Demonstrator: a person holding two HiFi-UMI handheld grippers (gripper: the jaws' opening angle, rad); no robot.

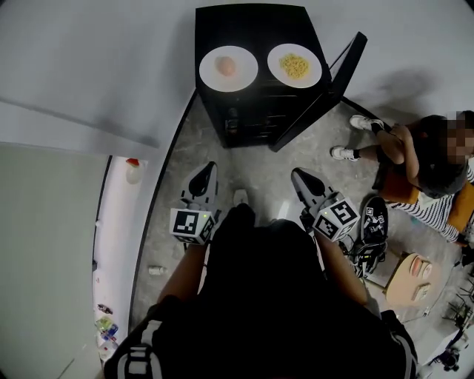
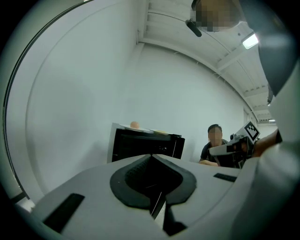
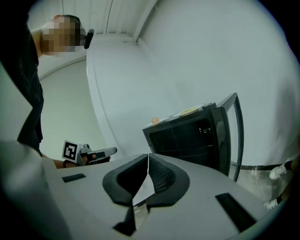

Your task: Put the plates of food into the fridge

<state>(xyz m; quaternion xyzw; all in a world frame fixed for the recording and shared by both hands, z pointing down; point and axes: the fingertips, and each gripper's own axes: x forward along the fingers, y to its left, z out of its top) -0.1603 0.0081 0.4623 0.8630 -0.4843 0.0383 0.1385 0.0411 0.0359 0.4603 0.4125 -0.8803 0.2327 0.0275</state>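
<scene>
Two plates point(image 1: 228, 68) atop fridge point(image 1: 252, 22), well ahead of left tool point(image 1: 208, 169), right tool point(image 1: 298, 175)

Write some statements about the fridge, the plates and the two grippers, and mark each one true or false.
1. The plate of noodles and the plate of pale round food rest on top of the fridge. True.
2. The fridge door is closed. False: it stands open.
3. The right gripper holds a plate. False: its jaws are together on nothing.
4. The left gripper is shut and empty. True.
</scene>
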